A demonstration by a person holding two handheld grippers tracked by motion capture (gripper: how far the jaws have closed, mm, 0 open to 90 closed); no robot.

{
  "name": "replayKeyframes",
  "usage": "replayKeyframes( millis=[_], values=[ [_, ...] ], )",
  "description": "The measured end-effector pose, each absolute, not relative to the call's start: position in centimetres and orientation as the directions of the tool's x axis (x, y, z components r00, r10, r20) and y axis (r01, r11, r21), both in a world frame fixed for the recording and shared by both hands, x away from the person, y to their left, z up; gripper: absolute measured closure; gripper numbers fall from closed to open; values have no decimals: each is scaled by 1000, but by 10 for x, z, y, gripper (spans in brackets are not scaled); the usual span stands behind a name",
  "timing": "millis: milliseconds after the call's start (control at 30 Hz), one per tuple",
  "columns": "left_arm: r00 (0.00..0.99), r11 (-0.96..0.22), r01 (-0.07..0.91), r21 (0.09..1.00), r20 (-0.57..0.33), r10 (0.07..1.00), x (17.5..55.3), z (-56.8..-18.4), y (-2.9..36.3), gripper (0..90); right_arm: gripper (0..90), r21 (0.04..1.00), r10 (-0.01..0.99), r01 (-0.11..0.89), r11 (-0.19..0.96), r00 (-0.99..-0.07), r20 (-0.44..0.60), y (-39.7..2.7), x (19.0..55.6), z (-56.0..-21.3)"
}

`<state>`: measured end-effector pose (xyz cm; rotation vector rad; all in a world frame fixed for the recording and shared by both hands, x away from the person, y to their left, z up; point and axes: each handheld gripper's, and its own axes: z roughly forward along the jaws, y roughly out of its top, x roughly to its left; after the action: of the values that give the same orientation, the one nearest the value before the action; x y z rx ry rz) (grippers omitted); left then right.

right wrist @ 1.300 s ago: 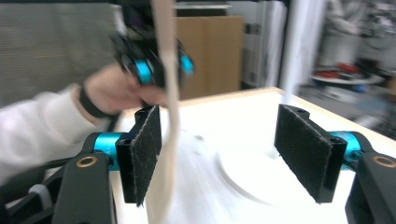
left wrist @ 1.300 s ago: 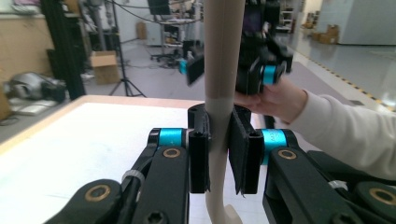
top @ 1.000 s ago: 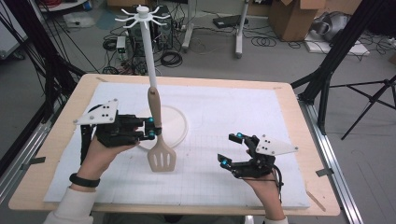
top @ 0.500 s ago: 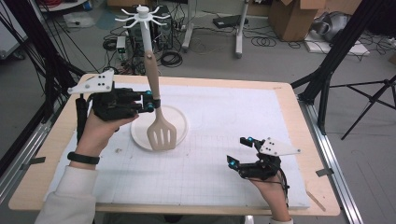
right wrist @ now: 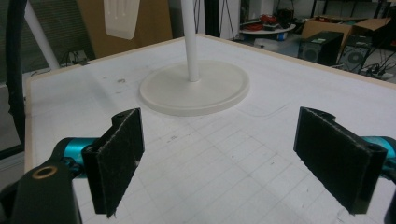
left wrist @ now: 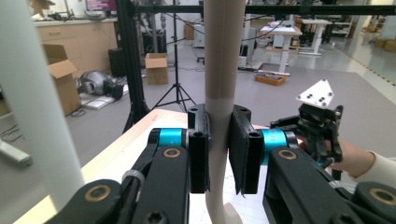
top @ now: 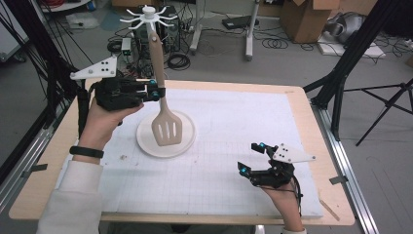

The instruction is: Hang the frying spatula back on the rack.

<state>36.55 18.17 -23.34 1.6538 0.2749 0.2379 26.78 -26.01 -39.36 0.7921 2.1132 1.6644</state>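
Upright, spatula (top: 163, 105) clamped within left claw (top: 157, 92).

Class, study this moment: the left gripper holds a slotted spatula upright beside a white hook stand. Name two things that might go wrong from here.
1. The left gripper clamps the spatula on its smooth handle, with the heavy blade hanging below; it might slip or swing.
2. The handle top sits close to the stand and its thin hooks; a misjudged lift could knock the stand, which rests only on its round base.
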Motion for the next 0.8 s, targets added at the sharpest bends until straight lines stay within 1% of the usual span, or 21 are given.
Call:
replayKeyframes(
  millis=[800],
  values=[
    [925,-90,73,993,-34,378,385,-233,187,785,150,963,601,217,162,-795,78,-258,267,-394]
  ],
)
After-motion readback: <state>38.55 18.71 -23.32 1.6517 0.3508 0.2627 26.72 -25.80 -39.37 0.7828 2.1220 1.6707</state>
